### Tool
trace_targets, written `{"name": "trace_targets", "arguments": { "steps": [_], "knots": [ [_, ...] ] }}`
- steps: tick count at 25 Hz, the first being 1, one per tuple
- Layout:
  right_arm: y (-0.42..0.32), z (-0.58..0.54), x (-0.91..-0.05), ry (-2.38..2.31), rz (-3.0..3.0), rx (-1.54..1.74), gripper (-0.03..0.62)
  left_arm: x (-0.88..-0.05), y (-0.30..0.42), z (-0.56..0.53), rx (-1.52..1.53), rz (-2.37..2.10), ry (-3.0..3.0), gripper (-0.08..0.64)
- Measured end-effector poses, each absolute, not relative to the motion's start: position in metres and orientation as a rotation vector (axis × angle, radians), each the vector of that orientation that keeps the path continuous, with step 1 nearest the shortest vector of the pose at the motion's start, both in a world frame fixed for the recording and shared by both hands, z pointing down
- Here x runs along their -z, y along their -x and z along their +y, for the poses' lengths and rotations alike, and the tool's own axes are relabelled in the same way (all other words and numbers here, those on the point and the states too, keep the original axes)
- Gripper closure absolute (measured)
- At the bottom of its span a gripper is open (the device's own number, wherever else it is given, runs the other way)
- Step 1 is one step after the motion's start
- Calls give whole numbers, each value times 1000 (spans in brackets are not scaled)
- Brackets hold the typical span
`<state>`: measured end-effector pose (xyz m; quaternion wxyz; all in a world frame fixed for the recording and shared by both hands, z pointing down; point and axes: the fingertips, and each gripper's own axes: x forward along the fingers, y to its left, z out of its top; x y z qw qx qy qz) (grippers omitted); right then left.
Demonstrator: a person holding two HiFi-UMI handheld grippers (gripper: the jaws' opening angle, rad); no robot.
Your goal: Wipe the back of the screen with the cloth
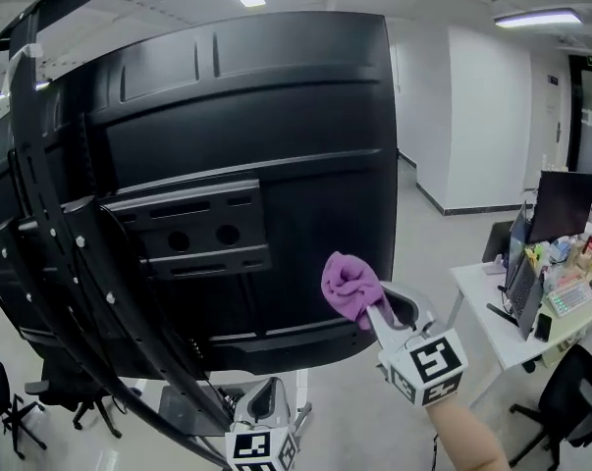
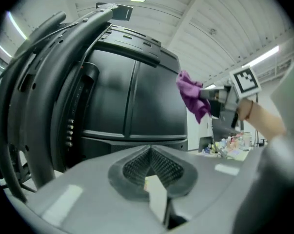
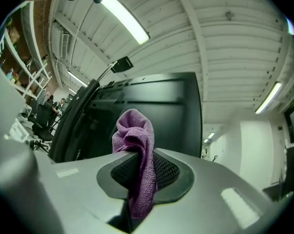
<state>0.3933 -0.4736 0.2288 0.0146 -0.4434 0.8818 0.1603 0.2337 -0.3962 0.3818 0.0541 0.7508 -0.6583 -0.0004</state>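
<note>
The large black screen (image 1: 246,165) shows its back to me, with a mounting plate near its middle. My right gripper (image 1: 374,307) is shut on a bunched purple cloth (image 1: 349,287), held up at the screen's lower right part; I cannot tell if they touch. In the right gripper view the cloth (image 3: 134,140) stands up between the shut jaws of the right gripper (image 3: 142,172), and the screen (image 3: 171,116) is just beyond. My left gripper (image 1: 267,392) hangs low below the screen. In its own view the left gripper (image 2: 151,172) is shut and holds nothing, and the cloth (image 2: 190,94) shows by the screen's (image 2: 132,96) right edge.
Curved black stand arms (image 1: 50,243) run down the screen's left side. A white desk (image 1: 482,297) with a monitor (image 1: 561,204) and clutter stands at the right, an office chair (image 1: 570,391) before it. Another chair (image 1: 1,400) is at the lower left.
</note>
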Motion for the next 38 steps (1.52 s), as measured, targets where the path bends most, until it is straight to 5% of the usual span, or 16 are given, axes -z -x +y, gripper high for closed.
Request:
{"name": "trace_targets", "arguments": {
  "steps": [9, 29, 38],
  "knots": [
    [-316, -399, -386, 1164, 2965, -171, 540, -422, -191, -330, -5, -2108, -2074, 552],
    [21, -184, -395, 803, 3033, -126, 541, -414, 125, -94, 24, -2364, -1817, 552],
    [157, -169, -377, 741, 2990, -141, 540, -407, 244, -52, 26, -2450, -1744, 552]
  ]
}}
